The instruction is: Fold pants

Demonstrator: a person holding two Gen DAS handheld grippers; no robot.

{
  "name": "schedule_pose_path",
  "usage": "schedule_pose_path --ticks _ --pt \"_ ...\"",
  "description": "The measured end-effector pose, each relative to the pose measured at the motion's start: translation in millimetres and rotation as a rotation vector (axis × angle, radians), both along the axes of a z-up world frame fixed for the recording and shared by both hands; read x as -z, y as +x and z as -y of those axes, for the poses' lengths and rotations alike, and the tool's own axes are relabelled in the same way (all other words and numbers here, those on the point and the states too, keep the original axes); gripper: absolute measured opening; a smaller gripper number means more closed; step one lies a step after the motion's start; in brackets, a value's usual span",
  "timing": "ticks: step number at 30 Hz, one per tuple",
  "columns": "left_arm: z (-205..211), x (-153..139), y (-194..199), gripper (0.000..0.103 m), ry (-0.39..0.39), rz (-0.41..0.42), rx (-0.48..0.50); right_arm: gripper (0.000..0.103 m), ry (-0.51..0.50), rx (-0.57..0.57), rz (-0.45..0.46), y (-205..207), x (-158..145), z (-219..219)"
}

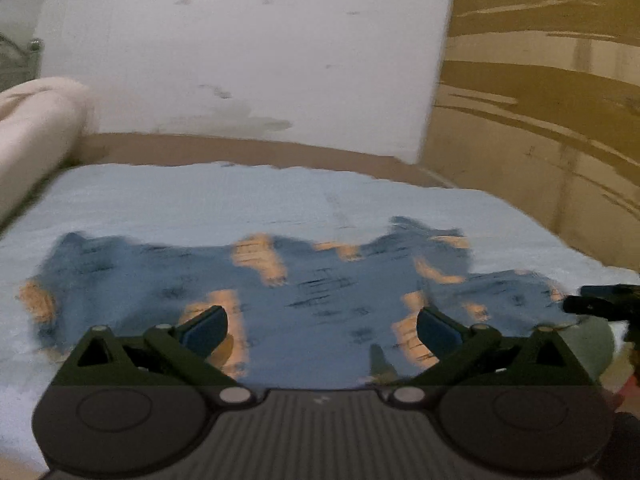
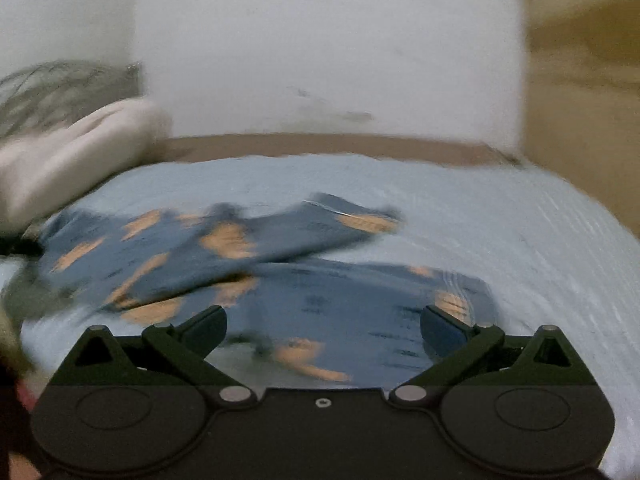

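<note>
Blue pants (image 1: 304,292) with orange patches lie spread on a pale blue bed sheet (image 1: 200,196), just beyond both sets of fingers. In the right wrist view the pants (image 2: 240,264) show one part lying slantwise over another, so the cloth looks partly doubled, though blur hides the exact edges.

The left gripper (image 1: 322,326) stands with its jaws wide apart and nothing between them; the cloth sits under and ahead of the gap, not pinched. The right gripper (image 2: 323,326) is likewise spread wide and empty, with the near edge of the pants just past its fingertips. Its dark tip also shows at the right edge of the left wrist view.

Judging by this, neither gripper has a grip on the pants and a fold is yet to be made. The next move likely calls for each gripper to reach down to an edge or corner, close on it, and carry it across.

Both grippers tilt downward toward the bed. A cream pillow (image 1: 36,132) lies to the far left of the fingers, and a white wall (image 1: 240,52) rises behind the bed.
</note>
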State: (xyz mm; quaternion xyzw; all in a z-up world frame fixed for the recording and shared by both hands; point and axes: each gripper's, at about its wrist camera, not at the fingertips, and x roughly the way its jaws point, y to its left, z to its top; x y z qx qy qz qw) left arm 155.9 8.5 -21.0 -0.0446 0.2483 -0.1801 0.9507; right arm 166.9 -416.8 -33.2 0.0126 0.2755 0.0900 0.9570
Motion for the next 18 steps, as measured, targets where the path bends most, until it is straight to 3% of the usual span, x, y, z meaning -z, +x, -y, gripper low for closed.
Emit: schedule_pose_path --ticks 4,8,15,18 --pt "48.3 1.1 14.9 0.102 -0.006 0.001 0.127 0.102 0.097 0.098 -0.096 26.0 1.7 49.0" --pt "83.3 5.5 33.8 0.102 -0.006 -0.012 0.216 0.102 0.146 0.065 -0.152 64.5 -4.6 62.8" --pt "105.9 15.6 59.6 0.102 -0.034 -0.073 0.269 0.102 0.089 -0.126 -0.18 143.2 -24.6 12.7" --pt "100.5 17.8 64.4 0.09 -0.094 -0.112 0.27 0.102 0.086 -0.191 -0.219 179.4 -27.0 -15.9"
